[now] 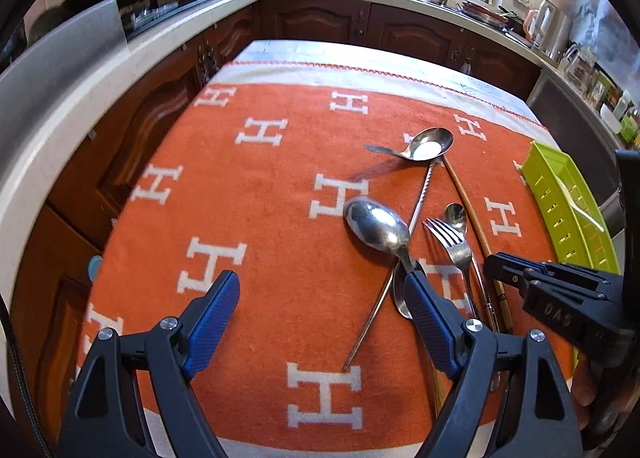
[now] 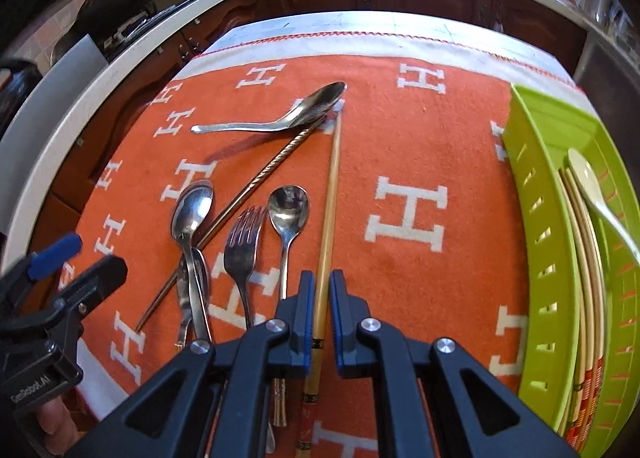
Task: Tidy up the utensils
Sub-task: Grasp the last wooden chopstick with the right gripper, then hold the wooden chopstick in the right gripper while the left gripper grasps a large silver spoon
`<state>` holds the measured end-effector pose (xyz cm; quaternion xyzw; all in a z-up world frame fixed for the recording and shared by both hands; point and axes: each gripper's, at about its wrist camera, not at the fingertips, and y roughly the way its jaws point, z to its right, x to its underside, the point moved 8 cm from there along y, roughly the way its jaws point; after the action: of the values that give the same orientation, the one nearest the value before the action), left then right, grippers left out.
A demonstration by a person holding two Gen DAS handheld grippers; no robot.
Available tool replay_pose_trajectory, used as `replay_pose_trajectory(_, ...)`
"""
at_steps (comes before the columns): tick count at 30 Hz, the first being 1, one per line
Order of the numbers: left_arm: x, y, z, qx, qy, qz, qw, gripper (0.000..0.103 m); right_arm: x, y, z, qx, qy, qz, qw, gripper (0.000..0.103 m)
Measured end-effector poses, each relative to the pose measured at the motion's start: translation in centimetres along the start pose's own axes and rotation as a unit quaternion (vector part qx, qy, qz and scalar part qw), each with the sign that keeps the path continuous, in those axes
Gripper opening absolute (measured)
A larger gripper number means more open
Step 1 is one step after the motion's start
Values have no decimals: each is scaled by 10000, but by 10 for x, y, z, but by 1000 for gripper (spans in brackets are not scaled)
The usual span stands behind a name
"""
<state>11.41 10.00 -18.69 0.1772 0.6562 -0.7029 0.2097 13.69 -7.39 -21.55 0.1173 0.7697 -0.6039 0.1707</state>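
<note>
An orange woven cloth patterned with white H letters [image 2: 400, 130] covered the table, its white border running along the far edge. Near the middle of the cloth lay a loose cluster of metal cutlery. A curved steel ladle-shaped spoon [image 2: 288, 114] sat farthest back, toward the far edge, with a thin twisted metal chopstick [image 2: 240, 198] running diagonally from under its bowl toward the near left corner. In front of these lay a large steel spoon [image 2: 191, 214], a steel fork [image 2: 242, 246] and a smaller steel teaspoon [image 2: 287, 210], side by side, handles pointing to the near edge. The chopstick crossed the large spoon's handle.

The right gripper [image 2: 320, 306] pointed down at a long bamboo chopstick with a red and black patterned end [image 2: 330, 218], which lay just to the right of the teaspoon; its blue pads had drawn nearly together with the stick in the narrow gap between them, though contact could not be confirmed. The left gripper [image 1: 320, 298] was spread wide above the cloth, one finger over the large spoon's handle, holding nothing.

Along the right edge of the table stood a lime-green slotted plastic tray [image 2: 540, 218] holding pale chopsticks [image 2: 580, 258] and a white ceramic spoon [image 2: 592, 186].
</note>
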Motion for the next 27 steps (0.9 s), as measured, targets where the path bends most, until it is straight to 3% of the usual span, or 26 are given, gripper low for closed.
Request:
replay_pose_trajectory(6, 2, 4, 0, 210, -132, -148, 9996, 83, 5, -10, 17, -258, 438, -49, 9987, 6)
replay_pose_trajectory(11, 0, 11, 12, 753, -264, -297, 9964, 75, 11, -26, 29, -502, 735, 33, 9960, 6)
replay_pose_trajectory(15, -2, 28, 21, 1361, -606, -497, 9876, 64, 14, -35, 31, -622, 809, 96, 9947, 6)
replay_pose_trajectory(19, -4, 45, 24, 1728, -983, -602, 9782, 58, 16, -40, 32, -709, 873, 145, 9935, 6)
replay_pose_trajectory(27, -18, 63, 32, 2262, -1514, -649, 9601, 57, 16, -41, 39, -828, 1047, 167, 9909, 6)
